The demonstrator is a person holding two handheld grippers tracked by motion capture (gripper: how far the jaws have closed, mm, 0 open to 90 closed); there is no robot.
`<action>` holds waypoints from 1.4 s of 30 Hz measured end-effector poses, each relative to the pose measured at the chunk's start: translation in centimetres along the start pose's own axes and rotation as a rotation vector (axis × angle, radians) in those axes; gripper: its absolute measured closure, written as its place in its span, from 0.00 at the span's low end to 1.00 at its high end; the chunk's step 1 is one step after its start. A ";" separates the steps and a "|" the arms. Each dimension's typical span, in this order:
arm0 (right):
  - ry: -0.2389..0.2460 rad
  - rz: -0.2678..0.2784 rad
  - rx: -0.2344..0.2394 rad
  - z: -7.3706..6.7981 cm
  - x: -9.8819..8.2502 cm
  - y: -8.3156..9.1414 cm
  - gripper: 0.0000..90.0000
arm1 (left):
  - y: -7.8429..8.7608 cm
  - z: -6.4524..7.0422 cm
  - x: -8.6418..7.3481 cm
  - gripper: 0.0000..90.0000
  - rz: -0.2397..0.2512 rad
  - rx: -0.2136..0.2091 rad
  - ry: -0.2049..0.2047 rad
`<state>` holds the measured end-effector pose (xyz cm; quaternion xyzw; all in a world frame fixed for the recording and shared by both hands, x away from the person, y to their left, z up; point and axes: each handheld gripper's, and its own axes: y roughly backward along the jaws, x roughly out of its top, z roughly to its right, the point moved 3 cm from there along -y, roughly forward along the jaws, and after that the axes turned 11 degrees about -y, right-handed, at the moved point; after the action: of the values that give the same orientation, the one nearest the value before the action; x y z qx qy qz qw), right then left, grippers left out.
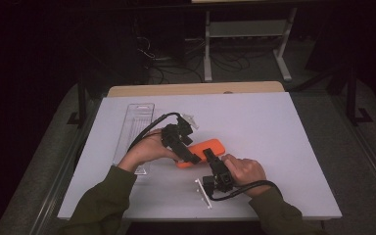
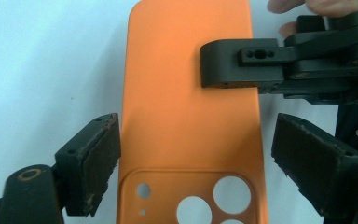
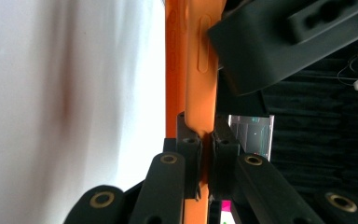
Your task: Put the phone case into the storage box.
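Orange phone case point(image 1: 201, 152) lies near the middle of the white surface point(image 1: 274, 137), w/ both tools on it. Right tool point(image 1: 209, 155) comes in from the near side & is clamped on the case's edge: in the right tool's view its two pads pinch the thin orange rim point(image 3: 199, 116) tight, nearly no gap betw. them. Left tool point(image 1: 192, 157) reaches in from the left, held by the person's left hand point(image 1: 144, 149); in its own view the jaws straddle the case point(image 2: 191, 116) across its width, left pad point(image 2: 95, 163) just at the case's edge, right pad point(image 2: 307, 158) a bit clear of the other edge, so it isn't gripping. Camera cut-outs of the case sit at the bottom of that view, betw. the jaws. Right hand point(image 1: 245, 169) holds its tool by the case's near end. Clear plastic tray point(image 1: 134, 132) lies on the surface to the left, behind the left forearm, apart from the case.
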<state>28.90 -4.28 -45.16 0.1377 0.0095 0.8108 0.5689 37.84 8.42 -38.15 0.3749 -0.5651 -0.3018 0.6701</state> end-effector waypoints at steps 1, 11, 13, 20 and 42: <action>0.002 -0.003 0.003 0.1 -0.1 -0.1 0.93 | 0.2 0.0 0.0 0.16 0.001 -0.002 -0.004; -0.021 -0.026 0.023 0.1 -0.7 -0.2 0.93 | 1.3 -0.5 -0.4 0.14 0.066 0.041 0.020; -0.028 -0.028 0.024 0.3 -0.8 -0.1 0.93 | 1.5 -0.5 -0.5 0.14 0.083 0.050 0.026; -0.050 -0.050 0.031 0.8 -1.7 -0.1 0.93 | 2.4 -0.6 -1.0 0.12 0.137 0.080 0.036; -0.079 -0.110 0.033 2.1 -5.1 1.0 0.92 | 2.8 -0.1 -3.9 0.00 0.157 0.153 0.014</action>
<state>30.06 -9.70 -44.04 0.1782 0.0079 0.7720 0.6101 37.17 13.15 -37.89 0.3818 -0.6094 -0.2018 0.6649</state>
